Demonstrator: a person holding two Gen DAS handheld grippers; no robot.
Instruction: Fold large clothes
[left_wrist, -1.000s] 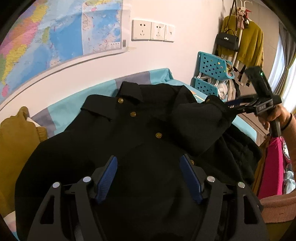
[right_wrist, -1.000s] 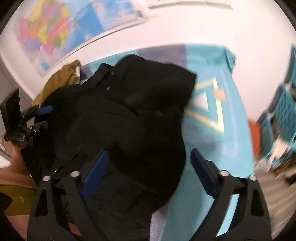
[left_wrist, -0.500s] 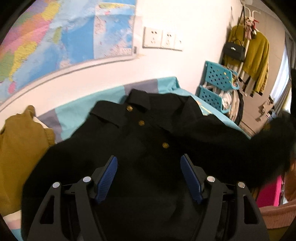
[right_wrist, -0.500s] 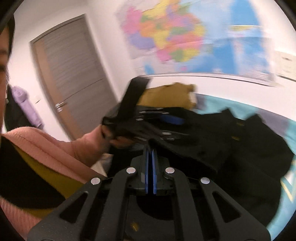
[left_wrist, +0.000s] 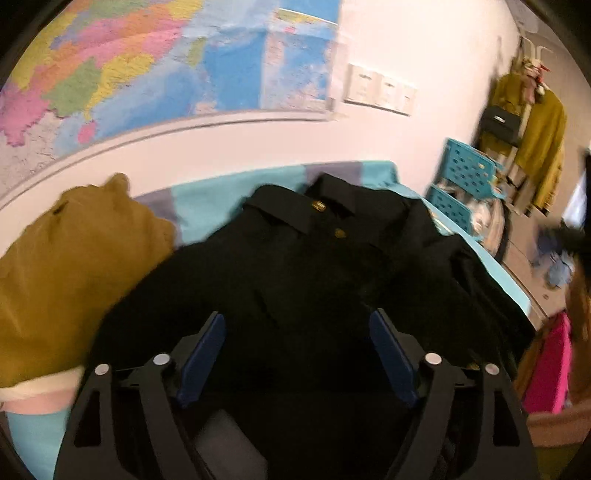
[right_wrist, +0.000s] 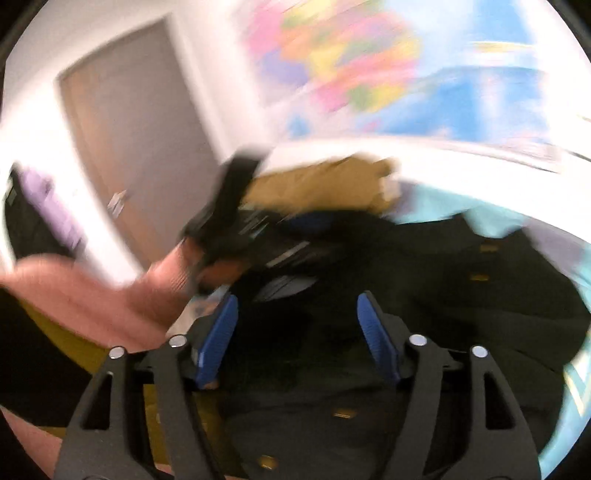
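A black coat (left_wrist: 317, 280) with gold buttons lies front up on the turquoise bed cover (left_wrist: 207, 206), collar toward the wall. My left gripper (left_wrist: 297, 347) hovers over its lower part, jaws opening, with no cloth pinched between the blue pads (left_wrist: 201, 354). The right wrist view is blurred. There my right gripper (right_wrist: 297, 332) is also opening above the black coat (right_wrist: 461, 295), its pads (right_wrist: 376, 339) apart and pressing on nothing. A hand in a pink sleeve (right_wrist: 110, 295) holds the left gripper (right_wrist: 310, 225) over the coat's far side.
A mustard garment (left_wrist: 74, 266) is heaped on the bed left of the coat. A map (left_wrist: 166, 66) covers the wall behind. Blue baskets (left_wrist: 469, 173), hanging clothes (left_wrist: 543, 136) and a pink item (left_wrist: 550, 369) stand to the right. A grey door (right_wrist: 140, 129) is behind the left hand.
The right gripper held the coat's sleeve up, shut half a second ago, and now stands open. The sleeve now lies spread out to the right. Both views swung left.
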